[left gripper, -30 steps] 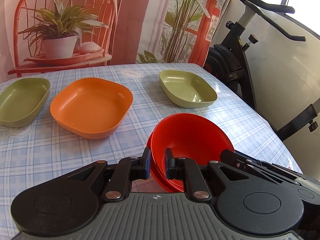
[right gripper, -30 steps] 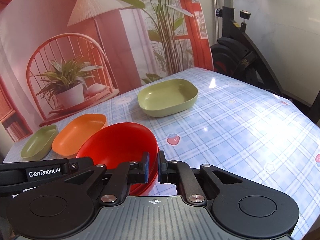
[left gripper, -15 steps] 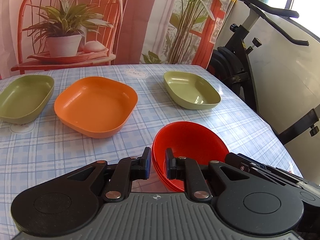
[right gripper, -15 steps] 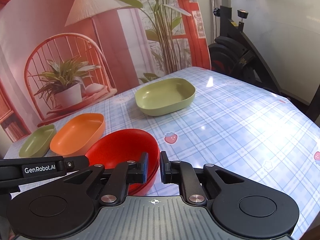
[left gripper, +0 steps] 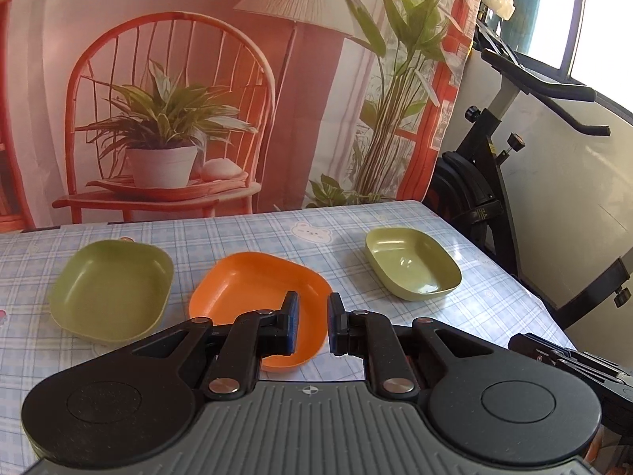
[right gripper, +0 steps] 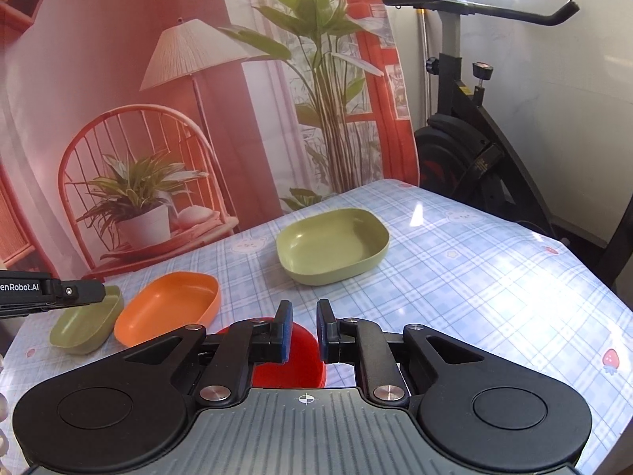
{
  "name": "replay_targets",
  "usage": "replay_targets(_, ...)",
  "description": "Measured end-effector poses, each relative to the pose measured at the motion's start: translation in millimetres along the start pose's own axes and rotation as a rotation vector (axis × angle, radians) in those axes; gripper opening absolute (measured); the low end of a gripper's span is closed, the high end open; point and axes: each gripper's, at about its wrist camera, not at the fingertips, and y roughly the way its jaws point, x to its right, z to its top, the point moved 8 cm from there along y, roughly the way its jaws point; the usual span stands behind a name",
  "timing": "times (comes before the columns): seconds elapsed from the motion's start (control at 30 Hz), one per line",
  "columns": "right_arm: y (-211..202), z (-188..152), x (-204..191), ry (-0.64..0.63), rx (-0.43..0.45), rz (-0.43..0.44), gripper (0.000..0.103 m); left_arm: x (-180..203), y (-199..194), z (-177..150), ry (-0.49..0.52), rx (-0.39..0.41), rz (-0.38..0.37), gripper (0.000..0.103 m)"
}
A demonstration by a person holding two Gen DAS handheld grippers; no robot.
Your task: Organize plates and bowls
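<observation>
Checked tablecloth (right gripper: 494,277) lies bare right of green bowl (right gripper: 332,247).

Plate (left gripper: 257,297) between two bowls (left gripper: 110,285) on table (left gripper: 494,308)

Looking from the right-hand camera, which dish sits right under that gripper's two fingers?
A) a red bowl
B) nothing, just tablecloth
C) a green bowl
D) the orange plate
A: in the right wrist view the red bowl lies directly below the right gripper, whose jaws stand slightly apart and hold nothing. The orange plate and both green dishes sit farther off on the table.
</observation>
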Motion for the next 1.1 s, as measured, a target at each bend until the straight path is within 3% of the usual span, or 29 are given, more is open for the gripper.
replay_targets(0.17, 2, 19, -29, -0.034, 0.008, 0.034, 0.013, -53, -25, 36, -0.013, 0.021, 0.011, 0.016)
replay_targets(0.33, 13, 39, -74, -0.069, 0.014, 0.076, 0.013, -100, -49, 81, 0.067, 0.085, 0.118, 0.016)
replay_targets(0.5, 30, 48, -132, -0.126, 0.007, 0.126, 0.013, -148, -60, 101, 0.091, 0.095, 0.156, 0.016)
replay_targets(0.63, 50, 40, -181, -0.208, -0.007, 0.175, 0.013, -189, -45, 94, 0.044, 0.061, 0.172, 0.016)
replay_targets(0.77, 79, 26, -221, -0.267, -0.031, 0.211, 0.013, -221, -17, 73, -0.031, 0.013, 0.130, 0.019)
replay_targets(0.93, 122, 0, -263, -0.288, -0.086, 0.263, 0.013, -236, 25, 46, -0.007, -0.059, 0.123, 0.025)
replay_targets(1.1, 166, -26, -279, -0.261, -0.182, 0.246, 0.013, -245, 55, 24, -0.016, -0.120, 0.095, 0.026)
